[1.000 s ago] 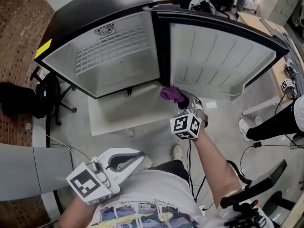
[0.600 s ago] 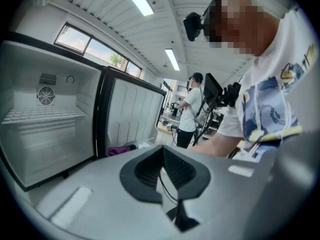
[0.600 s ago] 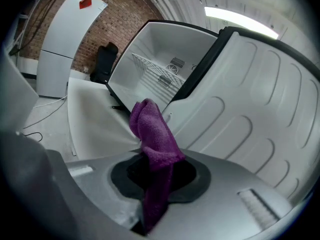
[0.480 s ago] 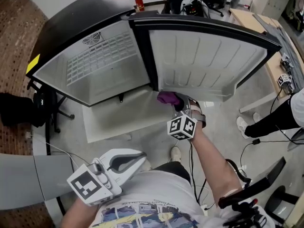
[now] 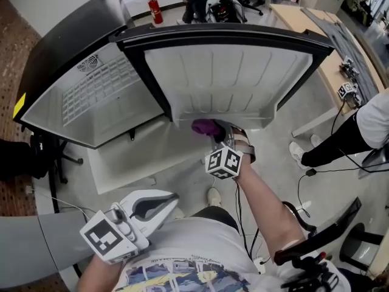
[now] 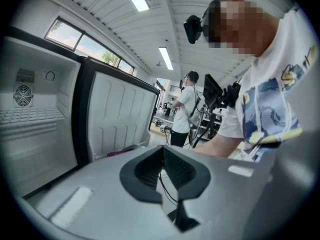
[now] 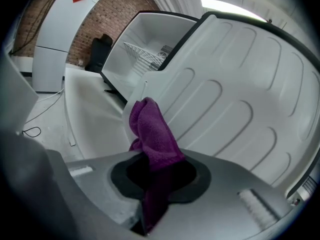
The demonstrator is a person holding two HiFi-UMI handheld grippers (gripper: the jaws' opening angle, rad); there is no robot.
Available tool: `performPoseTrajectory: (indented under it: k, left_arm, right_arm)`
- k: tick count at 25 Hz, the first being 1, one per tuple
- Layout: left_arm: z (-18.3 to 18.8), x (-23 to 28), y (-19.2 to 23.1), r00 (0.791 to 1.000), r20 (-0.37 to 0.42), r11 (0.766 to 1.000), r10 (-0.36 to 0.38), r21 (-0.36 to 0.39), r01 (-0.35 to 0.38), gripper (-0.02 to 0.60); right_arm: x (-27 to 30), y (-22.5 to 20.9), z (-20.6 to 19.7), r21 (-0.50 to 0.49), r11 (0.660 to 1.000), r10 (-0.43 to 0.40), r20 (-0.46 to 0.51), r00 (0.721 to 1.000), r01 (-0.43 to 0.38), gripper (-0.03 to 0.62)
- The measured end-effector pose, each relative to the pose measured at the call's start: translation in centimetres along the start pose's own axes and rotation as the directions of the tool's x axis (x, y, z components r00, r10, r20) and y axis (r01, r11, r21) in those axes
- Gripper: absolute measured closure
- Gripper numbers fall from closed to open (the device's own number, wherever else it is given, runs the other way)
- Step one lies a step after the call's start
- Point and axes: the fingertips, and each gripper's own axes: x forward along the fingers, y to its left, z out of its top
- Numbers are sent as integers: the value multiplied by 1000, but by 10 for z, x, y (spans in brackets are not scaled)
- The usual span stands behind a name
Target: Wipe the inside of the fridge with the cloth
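Observation:
The small black fridge stands open; its white compartment with a wire shelf shows at the left. The ribbed white inner side of the door faces me and covers part of the opening. My right gripper is shut on a purple cloth and holds it against the door's lower edge. In the right gripper view the cloth sticks up out of the shut jaws of the right gripper, in front of the door liner. My left gripper hangs shut and empty near my waist.
A red fire extinguisher stands behind the fridge. A person's leg and shoe are at the right beside a wooden bench. Cables lie on the floor. Another person stands in the background of the left gripper view.
The door has swung left across the compartment and now hides more of it. My right gripper and the cloth have moved left with the door's lower edge. The left gripper stayed put.

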Motion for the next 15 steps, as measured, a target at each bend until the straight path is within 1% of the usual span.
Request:
performPoseTrajectory:
  k: [4,13,15]
  left_arm:
    - [-6,9,6,1000,-18,999,-17,49,17,575]
    - [0,40,2,997,-31,996,-74,54,76,575]
    - [4,47,-3,995,-28,995,-91,41,92,575]
  right_arm:
    - [-5,-13,-16,15,1000,-17,-28,999,18,540]
    - [-20,-40,-58,32,997,-61,-103,993,64,540]
    - [-24,-46,-68,38,996,-75,-126,989,80,540]
